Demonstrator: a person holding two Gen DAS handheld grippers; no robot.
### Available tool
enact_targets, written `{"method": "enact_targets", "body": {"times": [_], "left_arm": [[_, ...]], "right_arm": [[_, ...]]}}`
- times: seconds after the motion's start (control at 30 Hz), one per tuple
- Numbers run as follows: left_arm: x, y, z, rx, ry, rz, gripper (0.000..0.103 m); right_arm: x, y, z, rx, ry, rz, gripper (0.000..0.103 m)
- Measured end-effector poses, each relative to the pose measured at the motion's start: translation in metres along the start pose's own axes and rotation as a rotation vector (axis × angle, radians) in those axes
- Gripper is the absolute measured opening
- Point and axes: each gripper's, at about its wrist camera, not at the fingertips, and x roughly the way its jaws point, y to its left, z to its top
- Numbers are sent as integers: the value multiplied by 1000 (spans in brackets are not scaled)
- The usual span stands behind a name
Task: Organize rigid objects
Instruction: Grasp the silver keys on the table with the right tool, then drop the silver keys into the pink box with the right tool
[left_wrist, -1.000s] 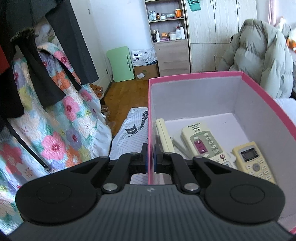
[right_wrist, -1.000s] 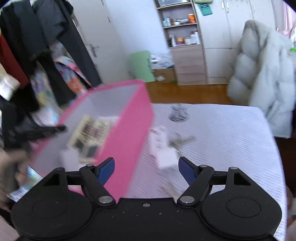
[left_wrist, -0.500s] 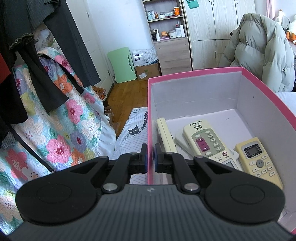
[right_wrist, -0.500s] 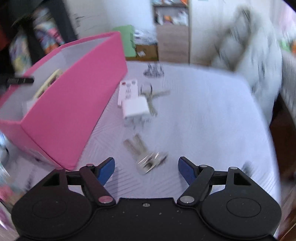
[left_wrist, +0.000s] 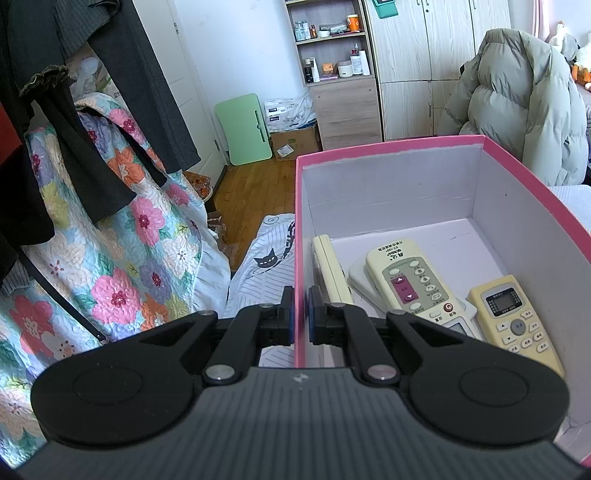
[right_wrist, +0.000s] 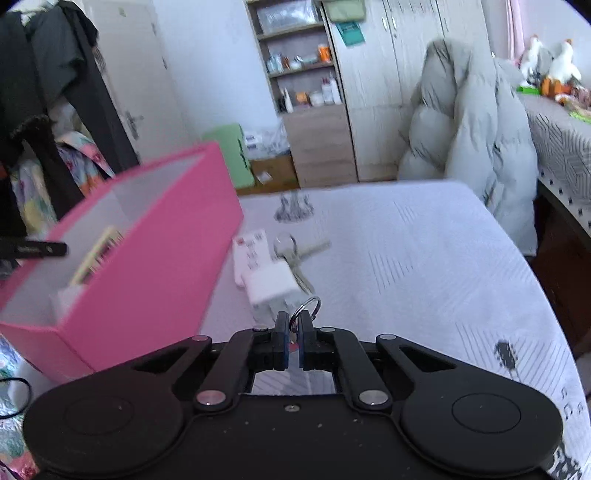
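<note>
A bedroom with a pale wood wardrobe and an open shelf unit forms the background, and a grey puffer coat slumps past the far edge of the surface, a white cloth-covered top printed with thin stripes and small dark figures.

The left gripper has its jaws clamped on the near-left wall of the open pink cardboard box, one finger outside and one inside; the box has a white lining. Inside, just right of those jaws, a cream remote stands on edge against the wall. Further right a cream remote with a magenta button panel lies face up across a white flat device, and a yellowish remote with a small screen lies beside it near the right wall.

The right gripper has its jaws pressed together on a silver key ring, which sticks up between the fingertips. Just ahead of them sits a white plug-like block, touching a small white remote with red buttons and a second bunch of silver keys. The box stands to the left of these jaws.
</note>
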Motion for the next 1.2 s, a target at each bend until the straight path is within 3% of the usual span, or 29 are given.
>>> {"method": "enact_targets", "body": {"times": [0.4, 0.53, 0.7, 0.97, 1.03, 1.13, 1.2], "left_arm": [[0, 0, 0, -3, 0, -1, 6], [0, 0, 0, -4, 0, -1, 6], [0, 0, 0, -4, 0, -2, 6], [0, 0, 0, -6, -1, -3, 6], [0, 0, 0, -7, -1, -5, 6], [0, 0, 0, -6, -1, -4, 6], [0, 0, 0, -7, -1, -5, 6]], "right_arm": [[-45, 44, 56, -53, -189, 225, 6], [-50, 65, 76, -83, -204, 337, 6], [-33, 88, 84, -114, -150, 432, 6], [27, 98, 68, -164, 52, 362, 6], [28, 99, 65, -202, 48, 313, 11], [12, 87, 67, -204, 2, 325, 14], [-3, 73, 70, -167, -36, 326, 31]]}}
